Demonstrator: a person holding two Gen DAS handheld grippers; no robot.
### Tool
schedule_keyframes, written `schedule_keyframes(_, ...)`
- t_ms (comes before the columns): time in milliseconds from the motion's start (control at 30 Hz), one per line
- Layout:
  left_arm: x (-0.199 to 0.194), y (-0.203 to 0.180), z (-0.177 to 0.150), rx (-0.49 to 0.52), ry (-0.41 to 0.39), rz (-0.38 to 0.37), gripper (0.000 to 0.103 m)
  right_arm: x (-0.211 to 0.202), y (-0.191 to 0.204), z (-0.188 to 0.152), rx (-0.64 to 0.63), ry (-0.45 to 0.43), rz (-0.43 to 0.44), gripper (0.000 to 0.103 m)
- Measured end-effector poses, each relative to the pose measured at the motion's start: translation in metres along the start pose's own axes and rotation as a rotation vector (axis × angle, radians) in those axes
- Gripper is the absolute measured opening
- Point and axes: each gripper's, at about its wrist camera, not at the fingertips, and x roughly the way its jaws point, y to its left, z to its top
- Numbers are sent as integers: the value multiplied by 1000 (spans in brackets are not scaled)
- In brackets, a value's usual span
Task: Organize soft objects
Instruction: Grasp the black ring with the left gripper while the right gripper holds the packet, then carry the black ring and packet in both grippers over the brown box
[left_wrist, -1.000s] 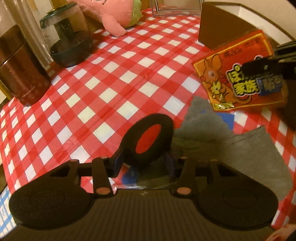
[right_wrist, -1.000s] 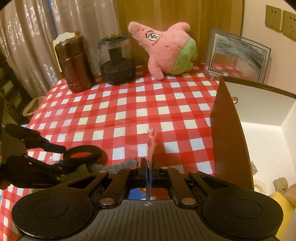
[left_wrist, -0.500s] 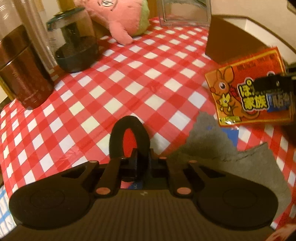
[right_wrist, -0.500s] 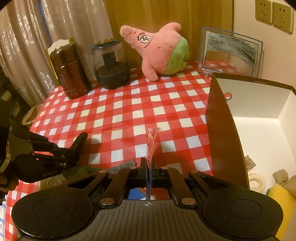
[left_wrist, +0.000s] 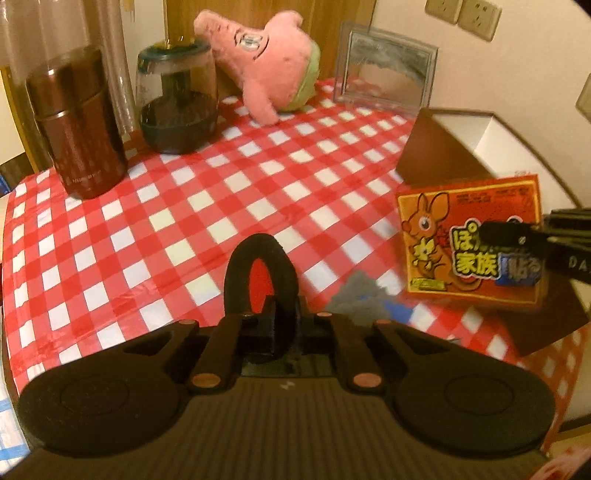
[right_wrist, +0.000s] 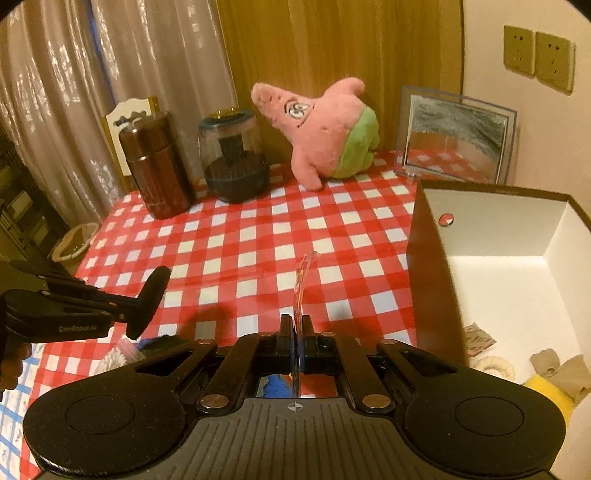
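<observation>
Soft black fabric ring (left_wrist: 260, 291) is pinched in our left gripper (left_wrist: 275, 317) above the checked cloth; our right gripper (right_wrist: 295, 328) clamps the orange packet (left_wrist: 471, 242). Both likely go next into the white-lined box (right_wrist: 491, 236).

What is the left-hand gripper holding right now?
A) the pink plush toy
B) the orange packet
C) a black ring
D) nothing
C: the left gripper is shut on the black ring, lifted above the checked tablecloth.
</observation>
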Motion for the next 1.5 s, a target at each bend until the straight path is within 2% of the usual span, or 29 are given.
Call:
schedule_keyframes(367, -45, -52, 17, 45, -95, -89, 8, -66, -6, 7, 9, -136, -28, 2)
schedule_keyframes(767, -60, -133, 41, 147, -153, -208, 8, -132, -39, 5, 53, -246, -129, 2)
schedule_keyframes(1133, -32, -208, 78, 208, -154, -304, 9, -157, -99, -4, 96, -263, -257, 2)
schedule_keyframes(1500, 27, -251, 112, 224, -76, -318, 9, -132, -159, -3, 116, -212, -299, 2)
